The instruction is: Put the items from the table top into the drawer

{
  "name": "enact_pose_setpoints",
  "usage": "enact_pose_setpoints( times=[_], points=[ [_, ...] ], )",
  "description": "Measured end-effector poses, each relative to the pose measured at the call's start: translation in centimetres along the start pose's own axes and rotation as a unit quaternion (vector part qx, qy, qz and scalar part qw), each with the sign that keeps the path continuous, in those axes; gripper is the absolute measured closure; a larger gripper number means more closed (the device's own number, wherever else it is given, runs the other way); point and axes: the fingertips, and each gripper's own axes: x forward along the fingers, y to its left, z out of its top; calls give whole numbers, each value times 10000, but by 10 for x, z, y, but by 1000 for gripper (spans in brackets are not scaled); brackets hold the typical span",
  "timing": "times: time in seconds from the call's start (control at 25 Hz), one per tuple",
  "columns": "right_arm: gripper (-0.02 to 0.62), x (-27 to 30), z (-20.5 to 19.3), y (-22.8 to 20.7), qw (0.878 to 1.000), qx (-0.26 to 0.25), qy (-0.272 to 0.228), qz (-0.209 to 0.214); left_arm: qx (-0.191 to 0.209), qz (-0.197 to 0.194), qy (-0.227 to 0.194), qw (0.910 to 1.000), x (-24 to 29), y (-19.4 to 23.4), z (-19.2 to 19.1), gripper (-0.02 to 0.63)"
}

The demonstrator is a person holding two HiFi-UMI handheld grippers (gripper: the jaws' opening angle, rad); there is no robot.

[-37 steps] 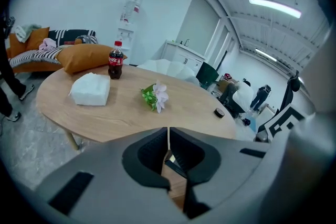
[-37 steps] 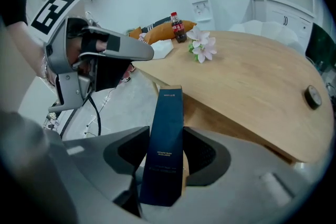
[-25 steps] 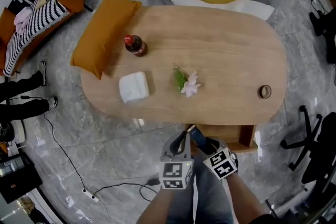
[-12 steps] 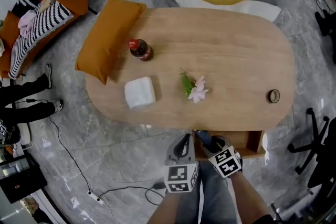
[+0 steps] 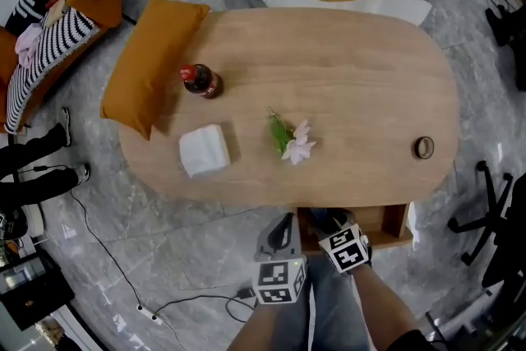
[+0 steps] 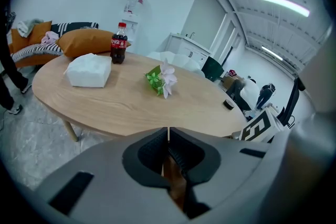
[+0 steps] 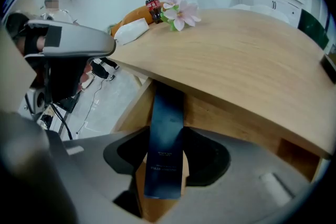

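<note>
Drawer [image 5: 388, 223] mostly hidden under table top [image 5: 362, 62]

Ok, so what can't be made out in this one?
Drawer inside: head view, covered by the table edge and the right gripper; right gripper view, blocked by the blue box it holds.
Print on the blue box: right gripper view, too small and blurred.
Dark ring at the table's right end: head view, too small to identify.
</note>
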Motion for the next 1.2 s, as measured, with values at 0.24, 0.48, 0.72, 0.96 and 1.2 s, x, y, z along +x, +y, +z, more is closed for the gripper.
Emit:
enact_pose_setpoints(
  times=[0.24,0.48,0.72,0.96,1.2],
  points=[
    [400,9,8,-12,9994,-21,-105,-314,39,-4,86,10000,6,4,-3,591],
    [399,18,16,-18,9984,179,-255,-477,85,26,115,9999,11,11,-2,591],
    [397,16,16,-24,9973,413,-252,-545,116,6,116,9999,12,15,3,591],
    [331,12,14,-25,9969,573,-210,-491,156,-67,110,9998,13,6,4,591],
    [331,-6,10,-13,9975,586,-154,-360,190,-128,90,9997,5,-5,9,591]
  ],
)
